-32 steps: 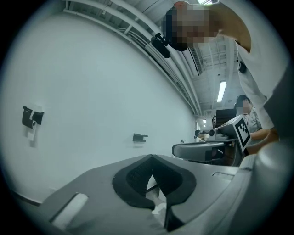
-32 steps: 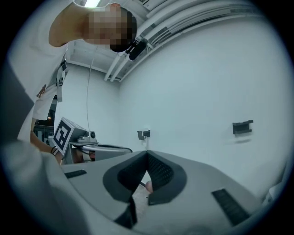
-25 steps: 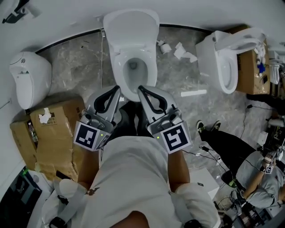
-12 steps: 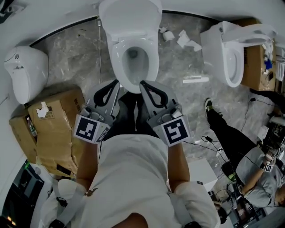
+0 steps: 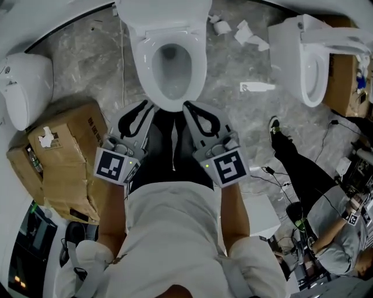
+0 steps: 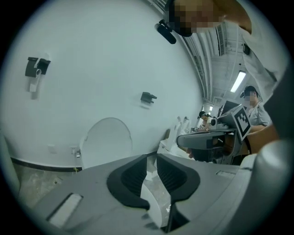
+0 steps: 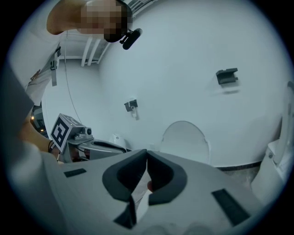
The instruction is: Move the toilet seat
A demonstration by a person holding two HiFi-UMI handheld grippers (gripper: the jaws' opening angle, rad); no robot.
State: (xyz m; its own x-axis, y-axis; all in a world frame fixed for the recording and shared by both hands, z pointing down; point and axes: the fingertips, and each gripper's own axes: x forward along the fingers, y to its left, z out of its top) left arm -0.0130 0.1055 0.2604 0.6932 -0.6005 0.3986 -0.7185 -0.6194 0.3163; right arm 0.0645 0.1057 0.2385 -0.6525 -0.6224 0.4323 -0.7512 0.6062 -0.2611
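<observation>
Toilet seat [image 5: 143,64]: white oval ring, appears to lie flat on the bowl of the middle toilet [image 5: 169,105], top centre of the head view. Long axis runs from the wall toward the person; narrow front end points at the person, hinge end at the wall. Lid [image 5: 163,11] stands raised behind it against the curved white wall.

Left gripper [image 5: 145,107]: tips just beside the front-left of the bowl rim; contact cannot be told. Fingers a narrow slit apart, have just been opening; nothing between them, only bowl and floor seen through the gap.

Right gripper [image 5: 189,107]: tips just beside the front-right of the rim. Fingers together at the tips, nothing clamped.

Both grippers angled inward and slightly downward, marker cubes toward the person.

Surroundings: grey marbled floor [image 5: 99,64]; cardboard box [image 5: 67,151] left of the person; second toilet [image 5: 309,64] at right; paper scraps [image 5: 250,35] between the toilets; another person [image 5: 332,215] seated lower right
</observation>
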